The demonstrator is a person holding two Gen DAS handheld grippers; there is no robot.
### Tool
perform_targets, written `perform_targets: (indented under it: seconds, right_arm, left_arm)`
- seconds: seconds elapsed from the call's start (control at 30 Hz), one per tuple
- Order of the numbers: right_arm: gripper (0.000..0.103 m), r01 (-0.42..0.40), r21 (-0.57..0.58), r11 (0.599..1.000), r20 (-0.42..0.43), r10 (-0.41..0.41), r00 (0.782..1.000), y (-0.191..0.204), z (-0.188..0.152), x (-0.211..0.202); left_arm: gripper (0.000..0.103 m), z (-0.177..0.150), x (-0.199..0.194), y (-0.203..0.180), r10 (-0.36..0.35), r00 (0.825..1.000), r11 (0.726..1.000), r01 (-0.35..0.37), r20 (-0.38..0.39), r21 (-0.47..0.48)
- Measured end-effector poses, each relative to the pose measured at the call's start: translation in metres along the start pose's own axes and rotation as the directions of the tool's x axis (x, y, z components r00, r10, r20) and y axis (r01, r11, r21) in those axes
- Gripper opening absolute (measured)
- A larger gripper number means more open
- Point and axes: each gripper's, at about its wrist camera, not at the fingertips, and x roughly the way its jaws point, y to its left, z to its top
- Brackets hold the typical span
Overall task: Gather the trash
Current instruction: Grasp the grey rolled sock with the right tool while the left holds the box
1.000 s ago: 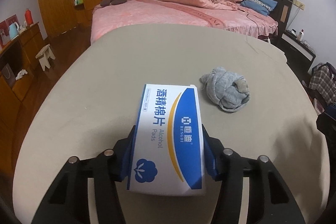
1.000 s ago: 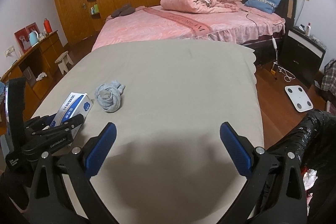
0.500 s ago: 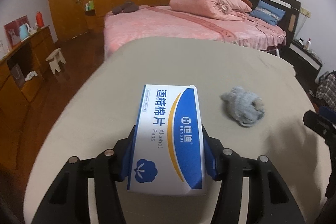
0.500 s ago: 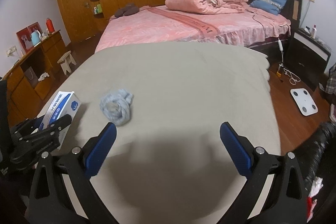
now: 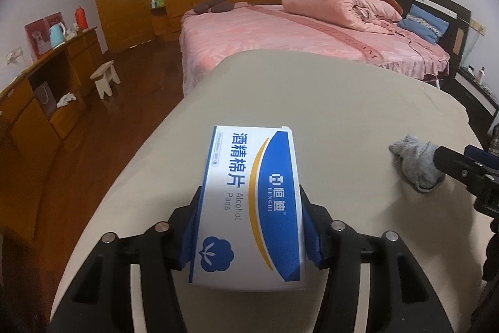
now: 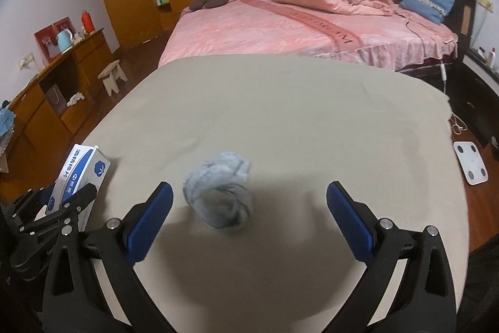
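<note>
Beige table, ref surface | white/blue alcohol-pads box over table's left edge, clamped btwn left gripper pads | grey cloth wad on table, right of box | right gripper jaws wide apart, empty, wad just ahead.

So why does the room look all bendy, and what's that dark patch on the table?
Right wrist view: the fisheye lens bows the table edge and blacks out the corners; the dark patch under the grey cloth is shadow, and the cloth looks slightly blurred. Left wrist view: same bending, but the box print is sharp.
</note>
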Motion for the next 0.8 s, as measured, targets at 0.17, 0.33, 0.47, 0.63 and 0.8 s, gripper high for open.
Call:
perform_targets:
  seconds: [0.17, 0.33, 0.47, 0.63, 0.8]
  right_arm:
    - [0.093, 0.012, -0.016, 1.0, -0.035, -0.013, 0.999, 0.005, -0.001, 0.017]
    - [0.078, -0.015, -0.028, 1.0, -0.067, 0.013, 0.998, 0.009, -0.002, 0.025]
    - [0.056, -0.062, -0.07, 0.996, -0.093, 0.055, 0.994, 0.021, -0.005, 0.028]
    - [0.038, -0.094, -0.075, 0.993, -0.103, 0.086, 0.991, 0.027, -0.006, 0.024]
    - [0.038, -0.096, -0.042, 0.994, -0.081, 0.093, 0.992, 0.019, -0.009, 0.005]
  left_arm:
    - [0.055, -0.002, 0.001, 0.003, 0.002, 1.0, 1.0, -0.002, -0.002, -0.016]
    - [0.055, -0.002, 0.003, 0.0, 0.004, 1.0, 1.0, -0.004, -0.008, -0.01]
    - [0.055, -0.003, 0.003, 0.001, 0.005, 1.0, 1.0, -0.005, -0.01, -0.008]
    - [0.055, -0.003, 0.001, 0.001, 0.006, 1.0, 1.0, -0.006, -0.001, -0.006]
    - [0.055, -0.003, -0.01, 0.0, -0.001, 1.0, 1.0, 0.001, 0.022, -0.017]
